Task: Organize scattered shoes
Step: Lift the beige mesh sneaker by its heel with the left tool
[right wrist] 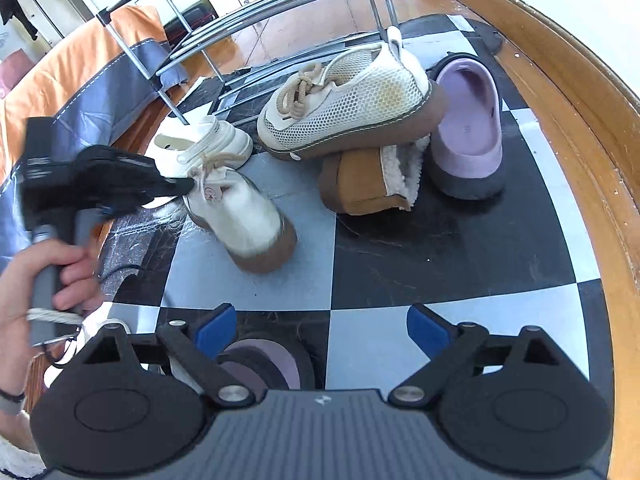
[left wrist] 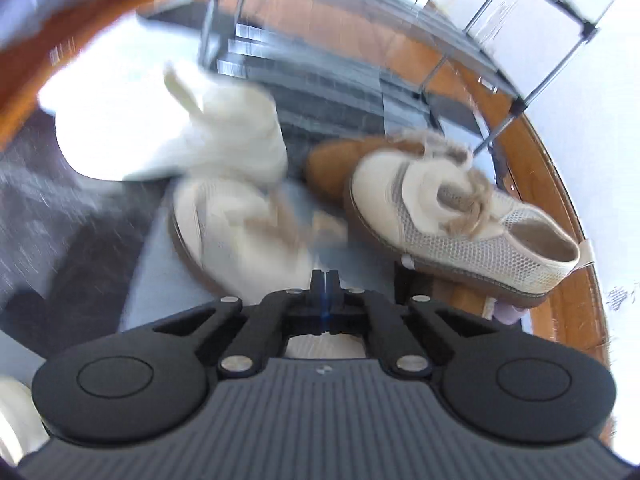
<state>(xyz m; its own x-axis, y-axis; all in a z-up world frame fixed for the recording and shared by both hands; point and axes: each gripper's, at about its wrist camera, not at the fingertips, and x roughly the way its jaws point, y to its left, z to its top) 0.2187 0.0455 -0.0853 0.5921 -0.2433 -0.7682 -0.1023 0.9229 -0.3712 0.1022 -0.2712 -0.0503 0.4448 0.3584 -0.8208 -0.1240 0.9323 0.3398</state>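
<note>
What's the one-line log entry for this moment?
left claw: shut, at cream shoe laces | right claw: open, empty | mesh shoe: atop brown slipper

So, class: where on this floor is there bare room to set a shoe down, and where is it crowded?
Free: the checkered floor between the open right gripper and the brown slipper, right towards the wooden skirting. Crowded: by the rack, where the mesh shoe lies on the slipper beside the purple clog.

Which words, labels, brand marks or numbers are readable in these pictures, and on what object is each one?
No text is readable.
Round emblem on the cream shoe's tongue: too small to read.
Small print inside the purple slipper: too small.
Small logo on the right gripper's body: a symbol, no letters.
</note>
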